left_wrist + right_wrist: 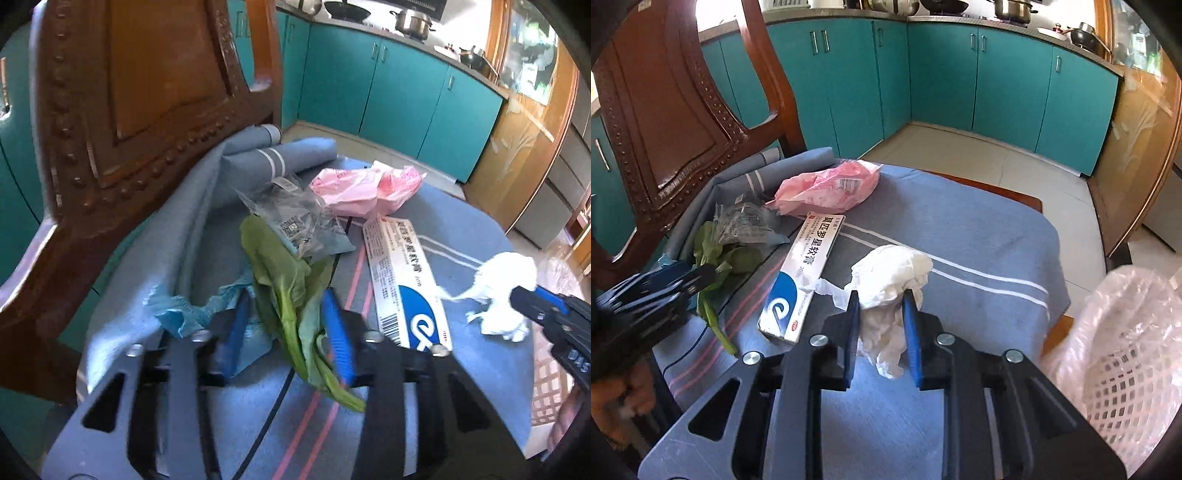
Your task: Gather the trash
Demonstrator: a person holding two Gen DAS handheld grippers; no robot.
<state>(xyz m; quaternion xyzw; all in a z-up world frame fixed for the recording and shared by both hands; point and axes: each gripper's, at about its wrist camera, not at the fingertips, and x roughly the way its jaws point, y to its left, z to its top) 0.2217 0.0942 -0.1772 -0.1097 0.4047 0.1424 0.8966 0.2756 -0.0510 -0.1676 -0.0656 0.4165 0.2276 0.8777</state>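
Trash lies on a blue striped cloth (979,236) over a chair seat. My left gripper (286,314) is open, its jaws on either side of a green vegetable leaf (284,280); a crumpled blue tissue (177,314) lies by its left finger. My right gripper (881,314) is shut on a crumpled white tissue (890,273), which also shows in the left wrist view (506,284). A white and blue ointment box (801,277) lies between the two grippers. A clear plastic wrapper (295,221) and a pink plastic bag (827,188) lie farther back.
A carved wooden chair back (140,92) rises at the left. A white mesh basket lined with a clear bag (1126,339) stands at the right beside the seat. Teal kitchen cabinets (923,81) and tiled floor (997,162) lie beyond.
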